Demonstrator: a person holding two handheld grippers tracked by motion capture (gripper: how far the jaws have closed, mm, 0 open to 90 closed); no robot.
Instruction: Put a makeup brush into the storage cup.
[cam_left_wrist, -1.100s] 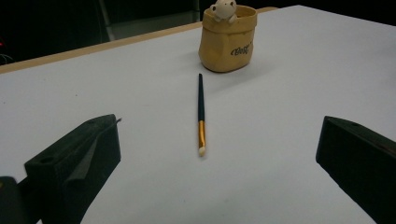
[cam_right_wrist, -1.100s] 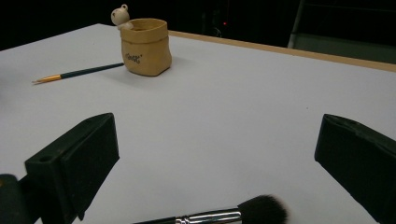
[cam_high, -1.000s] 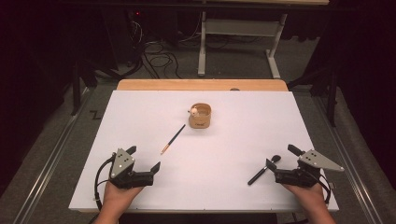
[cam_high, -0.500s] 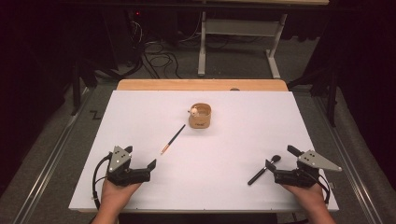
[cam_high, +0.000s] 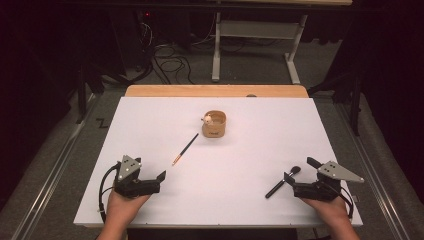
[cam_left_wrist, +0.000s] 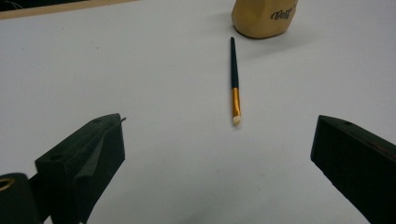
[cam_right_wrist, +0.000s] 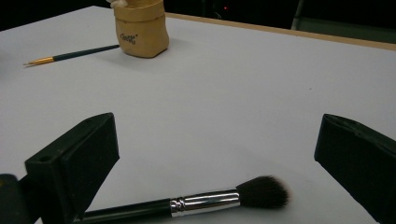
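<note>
The thin brush (cam_left_wrist: 234, 77) lies flat on the white worktop (cam_high: 150, 125), its dark handle running toward the tan pouch (cam_high: 214, 124) and its gold ferrule and pale tip pointing back at the left claw (cam_high: 161, 176). It looks light and stiff, a narrow round stick that could roll or skate on the smooth surface; the dark handle just behind the ferrule seems the safest place to pinch, across its width, keeping off the small bristle tip.

The fat powder brush (cam_right_wrist: 205, 202) lies near the worktop's near right side, black handle, bright metal collar, soft dark head. It is also likely light; the head will squash, so the handle or collar is the place to take it.

The pouch stands upright near the middle, with something pale showing at its mouth. It looks soft-walled and could tip or dent if nudged.

The left claw stands wide apart and holds nothing, the thin brush well ahead of it. The right claw (cam_high: 291, 181) is also spread wide and empty, the powder brush lying crosswise between its jaws, with no contact that I can make out.
</note>
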